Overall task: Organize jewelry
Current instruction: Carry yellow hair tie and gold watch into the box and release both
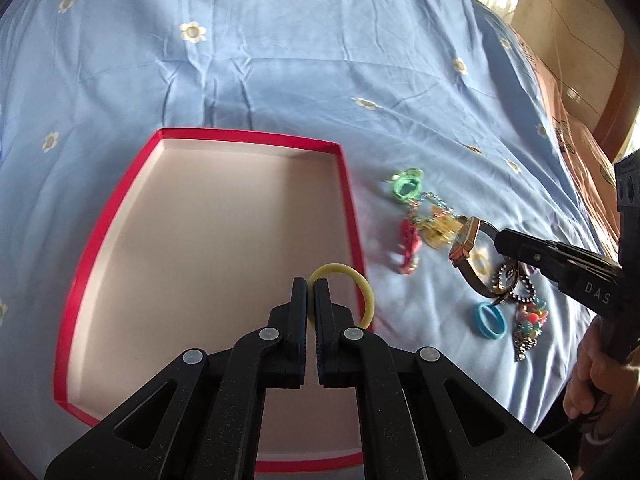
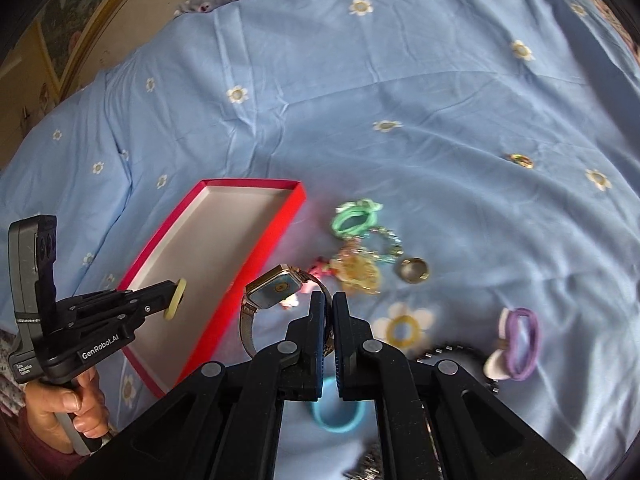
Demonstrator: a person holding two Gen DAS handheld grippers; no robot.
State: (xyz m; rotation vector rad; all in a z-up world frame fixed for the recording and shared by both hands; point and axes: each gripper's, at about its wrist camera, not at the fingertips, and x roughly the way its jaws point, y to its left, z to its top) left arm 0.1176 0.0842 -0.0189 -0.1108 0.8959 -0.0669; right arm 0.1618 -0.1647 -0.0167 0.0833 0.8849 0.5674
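- Evidently, in the left wrist view, the left gripper (image 1: 311,286) has its fingers clamped on a yellow ring-shaped hair tie (image 1: 362,280), which loops out just past and to the right of the fingertips.
- Below and beyond those fingers lies the red tray (image 1: 352,208), its pale floor bare; the hair tie hangs over the tray's right wall.
- Well to the right of the fingers, the right gripper (image 1: 498,240) reaches in from the side, holding a wristwatch (image 1: 464,244) by its strap above the loose pile on the blue bedsheet (image 1: 280,72).
- In the right wrist view, the right gripper's fingers are pinched on the watch strap, and the watch face stands just left of and beyond the fingertips.
- Ahead of these fingers lie a green hair tie (image 2: 354,218), a gold charm (image 2: 358,274) and a metal ring (image 2: 414,270); a purple hair tie (image 2: 522,342) sits off to the right, a blue ring (image 2: 334,414) beneath the fingers.
- To the far left, the left gripper holds the yellow tie over the tray.
- The step in hand looks like carrying two picked items to the tray.
- Next, I judge, the left fingers should lower and part inside the tray, and the right hand must bring the watch across over the tray wall before letting go.
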